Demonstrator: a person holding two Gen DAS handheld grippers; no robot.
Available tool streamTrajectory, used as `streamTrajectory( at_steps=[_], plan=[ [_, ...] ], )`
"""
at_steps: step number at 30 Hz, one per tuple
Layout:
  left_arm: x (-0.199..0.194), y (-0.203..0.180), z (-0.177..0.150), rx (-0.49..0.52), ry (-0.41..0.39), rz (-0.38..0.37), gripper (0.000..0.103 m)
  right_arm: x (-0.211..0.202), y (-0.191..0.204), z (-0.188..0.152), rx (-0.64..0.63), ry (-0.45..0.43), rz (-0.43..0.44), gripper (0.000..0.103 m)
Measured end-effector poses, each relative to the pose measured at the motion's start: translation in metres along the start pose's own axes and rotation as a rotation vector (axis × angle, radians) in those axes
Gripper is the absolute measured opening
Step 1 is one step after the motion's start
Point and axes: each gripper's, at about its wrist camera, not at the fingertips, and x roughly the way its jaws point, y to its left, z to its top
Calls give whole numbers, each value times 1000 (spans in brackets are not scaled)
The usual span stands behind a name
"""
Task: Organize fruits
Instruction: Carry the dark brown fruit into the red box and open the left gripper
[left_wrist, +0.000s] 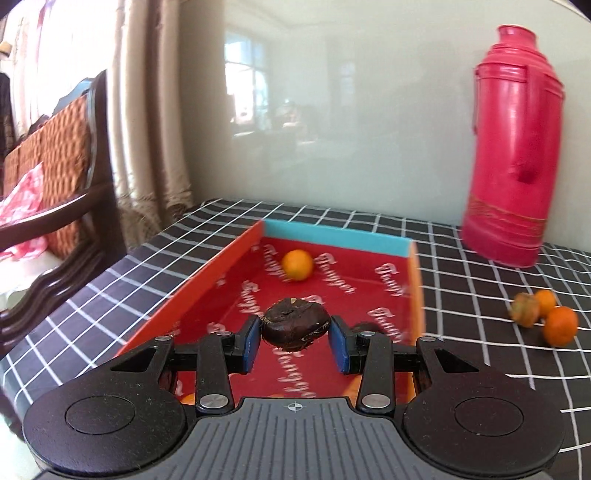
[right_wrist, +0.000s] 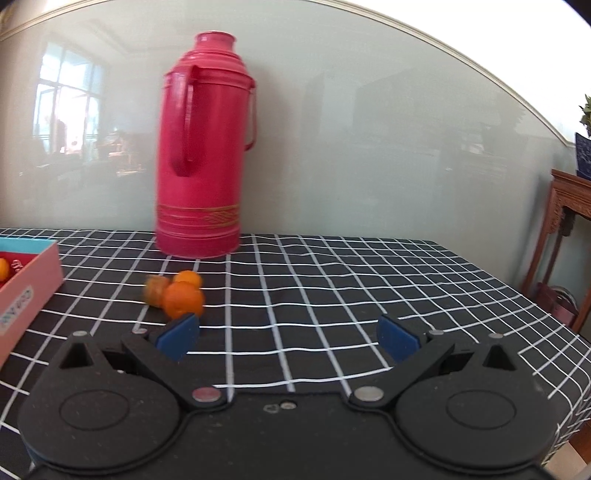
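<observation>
My left gripper (left_wrist: 295, 338) is shut on a dark brown wrinkled fruit (left_wrist: 295, 325) and holds it above the red box (left_wrist: 207, 280). An orange (left_wrist: 297, 264) lies at the far end of the box. More orange fruit shows under the gripper at the near end. Three small fruits (left_wrist: 543, 315), two orange and one greenish, lie on the cloth to the right of the box. They also show in the right wrist view (right_wrist: 177, 293), just ahead of my right gripper (right_wrist: 288, 338), which is open and empty.
A tall pink thermos (right_wrist: 201, 147) stands at the back of the table by the glossy wall. The table has a black checked cloth (right_wrist: 332, 295). A wooden chair (left_wrist: 62, 192) stands left of the table, a carved stand (right_wrist: 565, 229) to its right.
</observation>
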Motion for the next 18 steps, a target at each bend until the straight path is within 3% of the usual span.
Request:
streamTrajectory(
  at_steps=[7,10,11,18],
  plan=[
    [5,27,-3,-99,84,-16,43,-6,21,3,-36,-18,51,97],
    [-2,35,-4,-110,64,6,72,-7,29,4,-50,-23,68,97],
    [-5,38,-4,-114,51,10,74,-7,31,4,-54,-23,73,97],
    [-16,56,-3,-132,35,11,74,1,46,5,-78,-9,110,97]
  ],
)
